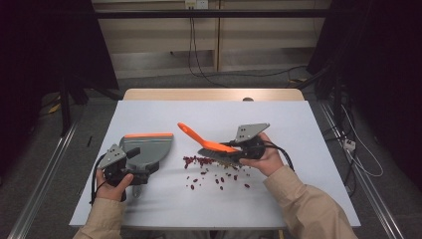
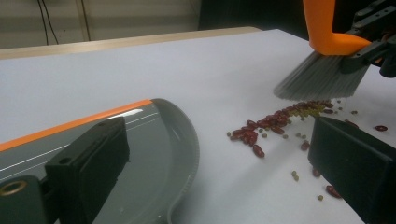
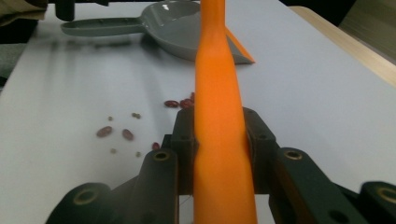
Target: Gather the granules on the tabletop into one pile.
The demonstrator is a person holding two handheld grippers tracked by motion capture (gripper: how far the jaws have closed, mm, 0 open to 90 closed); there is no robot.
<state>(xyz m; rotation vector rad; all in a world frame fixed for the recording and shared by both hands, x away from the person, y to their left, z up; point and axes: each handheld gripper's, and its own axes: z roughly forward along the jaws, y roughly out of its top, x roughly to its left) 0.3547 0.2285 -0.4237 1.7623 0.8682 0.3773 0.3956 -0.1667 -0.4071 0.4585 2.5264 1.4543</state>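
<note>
Orange plastic runs up between our right gripper's (image 3: 219,140) two black jaws: they are clamped on the handle of a small hand brush (image 1: 209,143) with an orange handle and grey bristles. In the high view we hold that brush tilted, its handle pointing up and away toward the far left, its bristles low over the white table (image 1: 278,194), right of centre. From the left gripper view the bristle tips hang just above the right end of a strip of small dark red beans (image 2: 275,122) mixed with a few tiny greenish ones; whether the tips touch them we cannot tell. More loose beans lie scattered on the near side of that strip.

Our left gripper (image 1: 119,172) sits at the left of the table on the handle of a grey plastic dustpan (image 1: 147,149) with an orange lip. The pan lies flat, its orange edge on the far side, well apart from the beans. In the left gripper view the black jaws stand apart, with the pan's rim passing between them; whether the pads press on the handle we cannot tell.
</note>
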